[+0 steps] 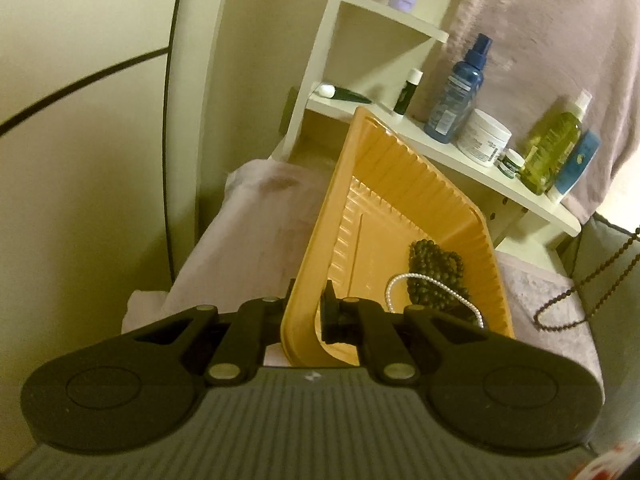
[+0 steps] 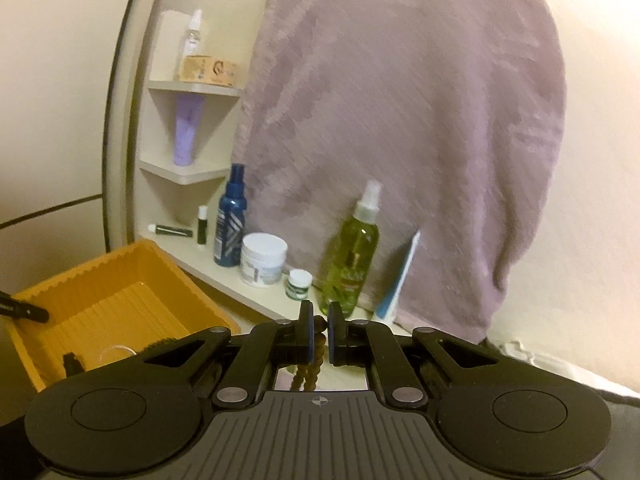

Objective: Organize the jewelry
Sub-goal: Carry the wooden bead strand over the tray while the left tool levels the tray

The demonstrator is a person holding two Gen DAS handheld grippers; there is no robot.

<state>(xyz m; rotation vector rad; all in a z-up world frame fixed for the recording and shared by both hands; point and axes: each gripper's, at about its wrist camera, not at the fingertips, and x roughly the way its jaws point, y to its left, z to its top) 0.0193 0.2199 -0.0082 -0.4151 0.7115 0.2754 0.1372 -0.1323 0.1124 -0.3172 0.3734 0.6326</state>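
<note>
Low surface draped in a fuzzy pale-mauve cloth (image 1: 256, 232) is carrying the ribbed orange plastic tray (image 1: 384, 176), which is tilting, one edge raised. White shelf (image 1: 460, 156) behind is holding a dark blue spray bottle (image 1: 456, 100), white round jar (image 1: 482, 138), small green-labelled pot (image 1: 511, 163), yellow-green liquid bottle (image 1: 554, 152), blue tube (image 1: 576, 166), small dark white-capped stick (image 1: 407, 92) and a lying dark tube (image 1: 344, 92).

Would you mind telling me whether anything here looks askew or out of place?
Yes: the orange ribbed plastic tray is tipped up on one side, its wall pinched by the left gripper. The dark beaded bracelets and white pearl strand lie bunched in its lower corner.
</note>
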